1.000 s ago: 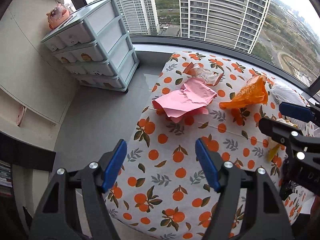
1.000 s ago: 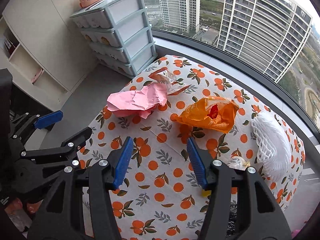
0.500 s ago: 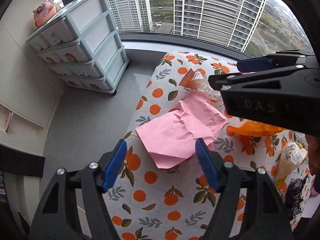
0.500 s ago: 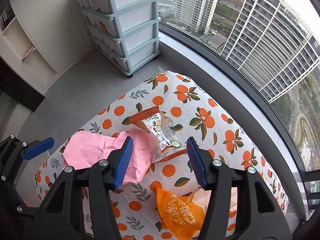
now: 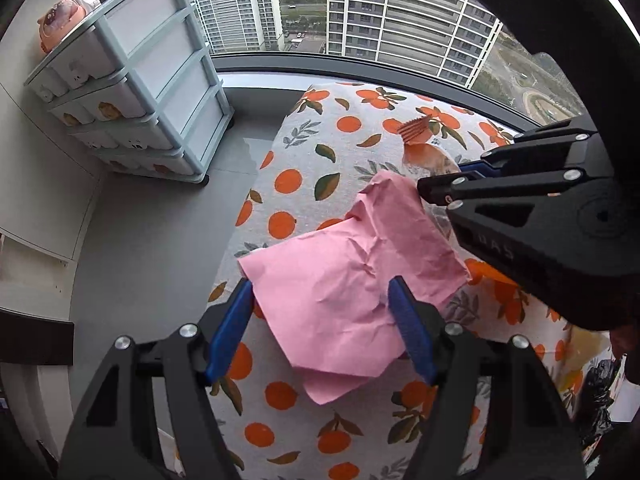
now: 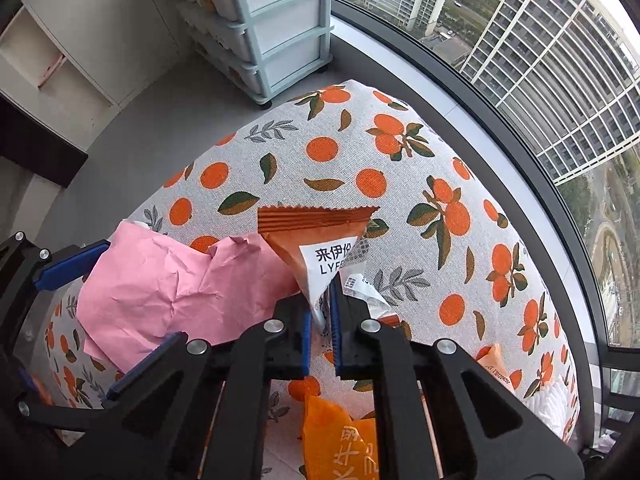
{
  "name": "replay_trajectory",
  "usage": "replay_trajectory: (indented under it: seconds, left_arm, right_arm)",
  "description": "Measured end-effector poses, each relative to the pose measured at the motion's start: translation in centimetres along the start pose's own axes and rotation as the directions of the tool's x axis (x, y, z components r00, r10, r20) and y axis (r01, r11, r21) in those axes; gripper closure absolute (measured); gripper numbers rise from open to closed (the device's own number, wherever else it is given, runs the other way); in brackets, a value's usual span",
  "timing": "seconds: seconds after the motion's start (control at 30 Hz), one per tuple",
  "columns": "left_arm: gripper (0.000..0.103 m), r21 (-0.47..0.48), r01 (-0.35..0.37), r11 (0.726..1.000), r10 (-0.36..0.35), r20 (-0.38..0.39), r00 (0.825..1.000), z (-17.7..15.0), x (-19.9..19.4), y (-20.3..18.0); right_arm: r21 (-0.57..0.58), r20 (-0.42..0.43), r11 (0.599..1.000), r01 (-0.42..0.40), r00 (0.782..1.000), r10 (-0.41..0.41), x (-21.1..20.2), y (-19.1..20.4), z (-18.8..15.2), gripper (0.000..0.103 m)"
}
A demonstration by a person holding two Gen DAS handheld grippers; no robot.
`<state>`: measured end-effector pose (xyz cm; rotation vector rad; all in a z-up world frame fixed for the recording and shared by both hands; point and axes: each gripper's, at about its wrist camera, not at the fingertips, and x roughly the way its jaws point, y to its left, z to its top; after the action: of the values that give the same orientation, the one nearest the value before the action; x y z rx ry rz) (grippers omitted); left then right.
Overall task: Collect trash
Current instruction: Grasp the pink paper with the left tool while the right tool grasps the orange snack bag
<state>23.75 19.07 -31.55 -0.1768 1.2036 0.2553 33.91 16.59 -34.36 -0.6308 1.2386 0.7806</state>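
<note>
**Wrappers and paper coming off the bench, one for each tool**

Trash lies strewn over the bench [image 6: 400, 152], which wears a cloth printed with oranges and stands by a big window. We have two pieces in hand at once.

Our right tool [image 6: 320, 320] points steeply down and its blue pads are pressed together on the lower edge of the snack wrapper [image 6: 320, 236], an orange and clear packet with a white label. The wrapper's crimped top sticks up and away from the pads, and its upper part rests on the cloth beside the pink paper [image 5: 352, 280]. From the left view we see the same tool's black body coming in from the right, just above the far corner of the paper.

Our left tool [image 5: 320, 320] is spread, and its jaws are closing. The crumpled pink paper lies between the two blue pads, near the bench's left edge, with one corner reaching towards the drop to the floor. We cannot say that either pad presses on the sheet yet; we judge it not gripped.

So the step in hand is the pick-up: wrapper caught, paper about to be. Next we need the left jaws to close until they bunch the paper firmly, since a thin flat sheet can slip out. Then both hands should lift straight up, keeping the pieces apart where they overlap. An orange bag [image 6: 340, 440] waits nearer to us for a later pass.
</note>
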Motion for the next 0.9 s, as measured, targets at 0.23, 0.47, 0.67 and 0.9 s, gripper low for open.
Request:
replay_trajectory:
  seconds: [0.23,0.47,0.67,0.9]
  left_arm:
    - [0.095,0.020,0.062,0.998,-0.062,0.007,0.998,-0.1,-0.2,-0.6]
    - [0.099,0.033,0.047,0.998,-0.048,0.044,0.998,-1.0,-2.5,-0.2]
    - [0.099,0.000,0.014,1.000,-0.014,0.046,0.999,-2.3,-5.5,1.6]
    - [0.099,0.019,-0.007,1.000,0.006,0.035,0.999,-4.6,-9.6,2.1]
  right_arm:
    - [0.023,0.005,0.999,-0.027,1.000,0.027,-0.7,0.3,-1.0,0.098]
    - [0.047,0.043,0.997,-0.055,0.998,0.053,-3.2,0.7,-3.0,0.098]
    - [0.065,0.102,0.994,-0.092,0.991,0.085,-7.5,1.7,-4.6,0.098]
    - [0.092,0.145,0.991,-0.101,0.986,0.087,-12.9,2.5,-7.3,0.098]
